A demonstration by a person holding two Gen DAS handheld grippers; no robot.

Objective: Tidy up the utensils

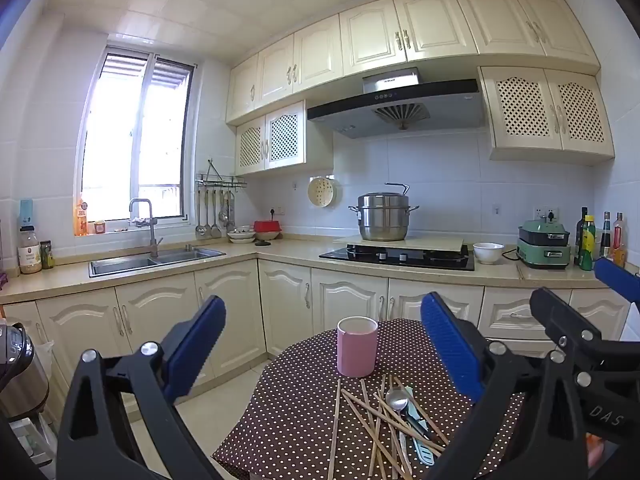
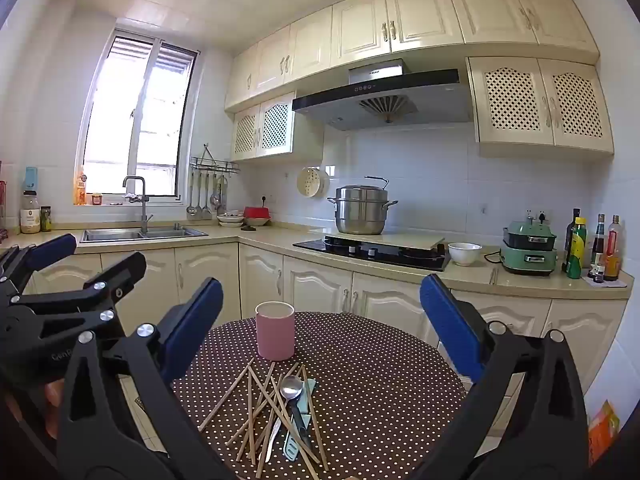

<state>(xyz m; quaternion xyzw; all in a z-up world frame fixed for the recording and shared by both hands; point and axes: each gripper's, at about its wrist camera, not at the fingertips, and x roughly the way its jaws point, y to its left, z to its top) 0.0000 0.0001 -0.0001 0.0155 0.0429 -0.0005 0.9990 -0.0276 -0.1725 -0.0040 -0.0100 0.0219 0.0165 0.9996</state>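
Observation:
A pink cup [image 1: 357, 346] stands upright on a round table with a brown polka-dot cloth [image 1: 296, 412]; it also shows in the right wrist view [image 2: 275, 335]. In front of it lies a loose pile of wooden chopsticks [image 1: 370, 420], a metal spoon [image 1: 397, 399] with a black handle and a pale green knife [image 1: 420, 446]. The same pile of chopsticks [image 2: 260, 408], spoon [image 2: 292, 387] and knife [image 2: 294, 440] shows in the right wrist view. My left gripper [image 1: 324, 344] is open and empty, above the table's near side. My right gripper [image 2: 322, 320] is open and empty beside it.
Behind the table runs an L-shaped kitchen counter with a sink [image 1: 156, 258], a black hob [image 1: 398, 257] with a steel pot [image 1: 383, 216], a white bowl [image 1: 488, 252], a green cooker [image 1: 544, 246] and several bottles [image 1: 600, 240]. A cooker [image 1: 16, 364] stands at the left.

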